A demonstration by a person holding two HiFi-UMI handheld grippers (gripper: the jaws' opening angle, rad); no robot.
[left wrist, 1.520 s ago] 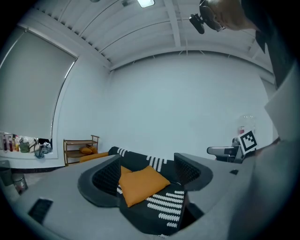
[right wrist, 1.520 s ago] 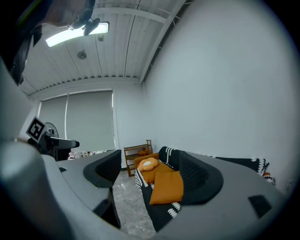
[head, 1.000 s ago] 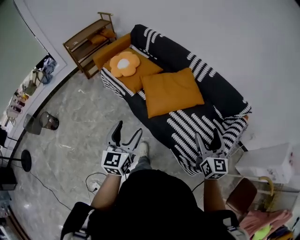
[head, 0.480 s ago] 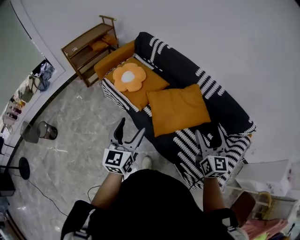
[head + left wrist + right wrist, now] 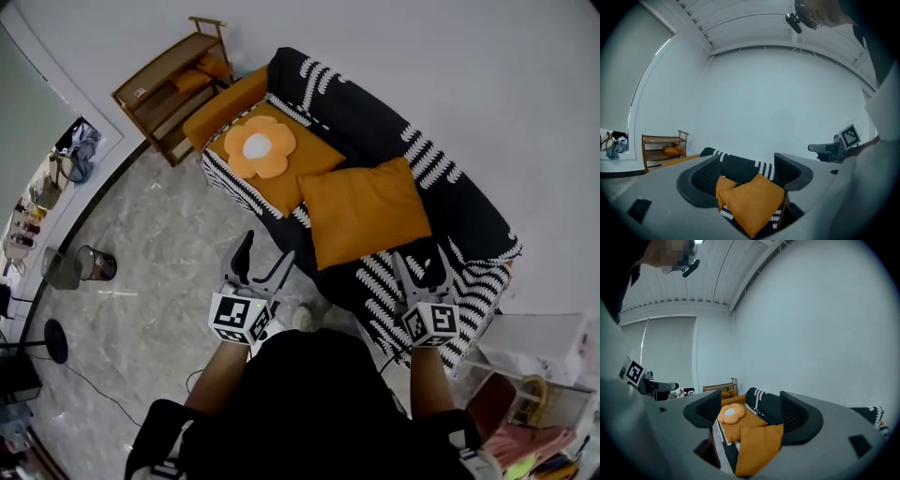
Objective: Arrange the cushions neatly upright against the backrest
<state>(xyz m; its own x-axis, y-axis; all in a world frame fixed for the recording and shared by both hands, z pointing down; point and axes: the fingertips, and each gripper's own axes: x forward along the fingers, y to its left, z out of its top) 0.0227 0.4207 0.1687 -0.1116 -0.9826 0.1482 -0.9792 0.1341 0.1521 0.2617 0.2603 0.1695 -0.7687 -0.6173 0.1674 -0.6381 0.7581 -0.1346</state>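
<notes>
A black sofa with white stripes (image 5: 450, 202) stands along the wall. Two plain orange cushions lie flat on its seat: one in the middle (image 5: 366, 208) (image 5: 752, 204) (image 5: 757, 448), one further left (image 5: 281, 169) (image 5: 731, 430). A small flower-shaped orange cushion (image 5: 259, 146) (image 5: 731, 414) rests on the left one. My left gripper (image 5: 262, 264) hangs open over the floor in front of the sofa. Open too, my right gripper (image 5: 418, 267) hovers over the seat's near right end. Neither holds anything.
A wooden shelf rack (image 5: 169, 89) with orange cushions on it stands left of the sofa. A waste bin (image 5: 94, 264) and cables lie on the marble floor (image 5: 159, 244). White boxes and a chair (image 5: 539, 352) crowd the right side by the sofa's end.
I have stepped closer to the sofa. Both grippers have moved forward, the right one now over the seat's edge. The cushions lie as before.
</notes>
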